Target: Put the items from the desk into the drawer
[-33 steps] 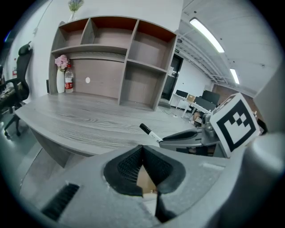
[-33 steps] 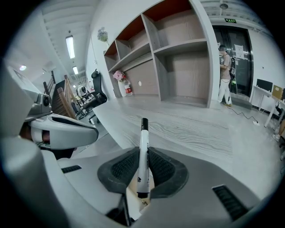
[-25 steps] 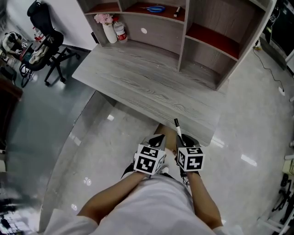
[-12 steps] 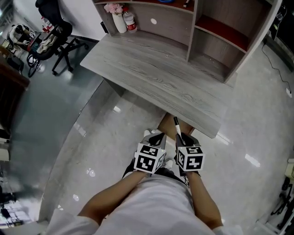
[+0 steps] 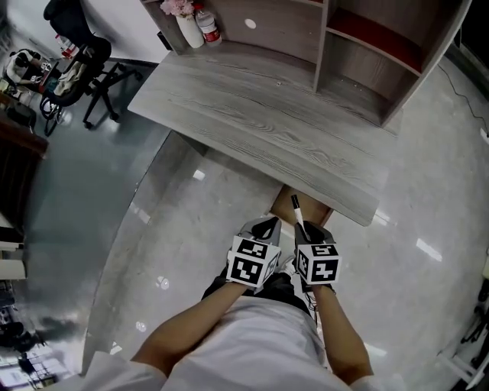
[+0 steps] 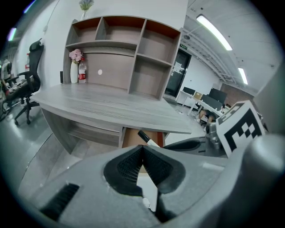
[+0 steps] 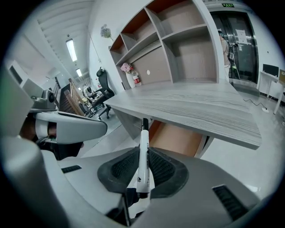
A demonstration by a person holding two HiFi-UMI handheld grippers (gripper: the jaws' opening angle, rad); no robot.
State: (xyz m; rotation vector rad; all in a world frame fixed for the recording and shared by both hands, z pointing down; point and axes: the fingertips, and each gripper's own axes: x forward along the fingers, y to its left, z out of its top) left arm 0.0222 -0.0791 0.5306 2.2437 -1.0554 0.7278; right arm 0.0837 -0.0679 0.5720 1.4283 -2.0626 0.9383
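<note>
A white marker with a black cap (image 7: 143, 156) is clamped in my right gripper (image 7: 143, 167), its cap pointing forward toward the desk; it shows as a thin stick (image 5: 297, 216) in the head view and as a marker tip (image 6: 148, 139) in the left gripper view. My left gripper (image 6: 142, 156) is shut with nothing between its pads, side by side with the right gripper (image 5: 309, 229) below the grey wooden desk (image 5: 252, 130). The open drawer (image 7: 178, 138), brown inside, shows under the desk's front edge, ahead of both grippers.
A shelf unit (image 5: 359, 53) stands on the back of the desk, with a white vase of pink flowers (image 5: 183, 23) and a bottle (image 5: 208, 27) at its left. A black office chair (image 5: 76, 69) stands at the far left on the shiny floor (image 5: 168, 252).
The view has shifted back slightly, so the desk sits higher in the frame. Both grippers keep their pose and the marker stays clamped in the right one.
</note>
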